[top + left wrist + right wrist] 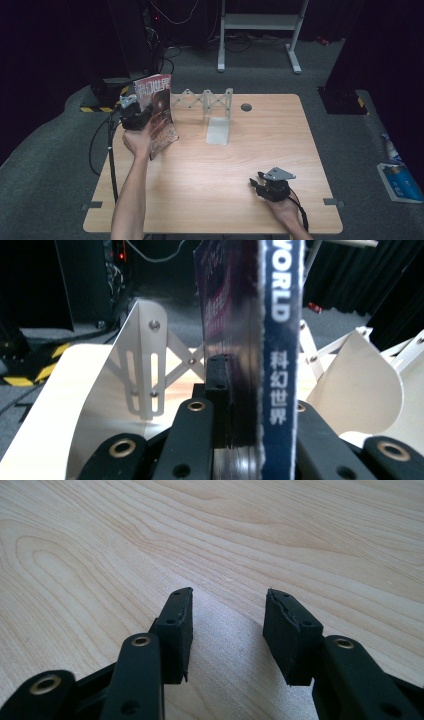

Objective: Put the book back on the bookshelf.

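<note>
Above table's left: tool (134,116) clamping upright magazine (159,112).

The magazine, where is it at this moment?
In the high view the magazine stands upright at the table's far left, clamped in the left gripper, just left of the grey folding rack.

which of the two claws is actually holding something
The left claw, at the table's far left: it is shut on the upright magazine. The right claw rests open near the front edge, with bare wood between its jaws.
</note>
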